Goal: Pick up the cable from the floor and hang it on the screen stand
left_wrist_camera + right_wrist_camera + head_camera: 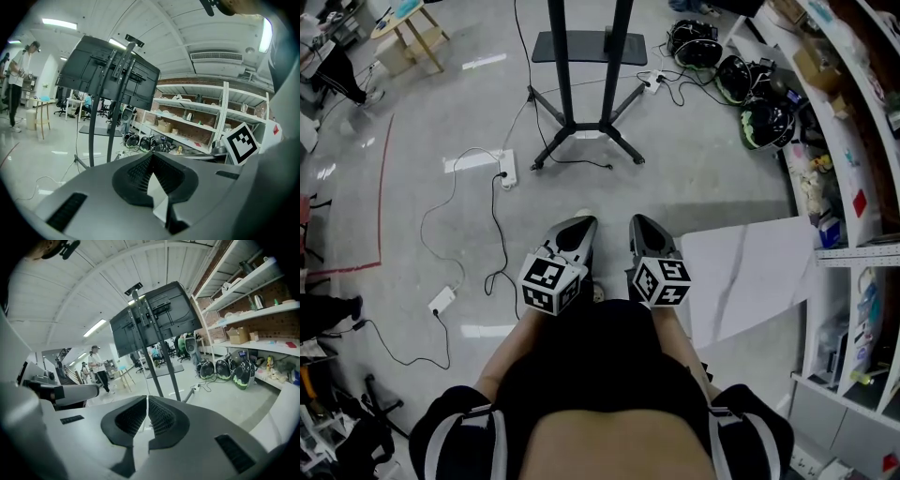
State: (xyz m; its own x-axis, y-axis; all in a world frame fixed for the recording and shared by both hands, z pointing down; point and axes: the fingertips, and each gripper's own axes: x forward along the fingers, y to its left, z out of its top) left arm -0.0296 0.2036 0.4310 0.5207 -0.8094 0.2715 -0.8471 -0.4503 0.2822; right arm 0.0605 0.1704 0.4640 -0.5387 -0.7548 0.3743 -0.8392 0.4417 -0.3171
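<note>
Looking down, we see the tall screen stand point(565, 66) ahead on the floor point(694, 169), ready for hanging. We hold the left gripper point(581, 225) and right gripper point(639, 223) side by side near our tummy, both pressed together with nothing inside, likely because we have not reached down yet. The black cable point(496, 230) lies loose, left of them. We can read no words.

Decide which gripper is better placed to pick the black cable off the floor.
Probably left. The black cable lies on the floor to the left of the left gripper; the right gripper is farther from it. Both are shut.
</note>
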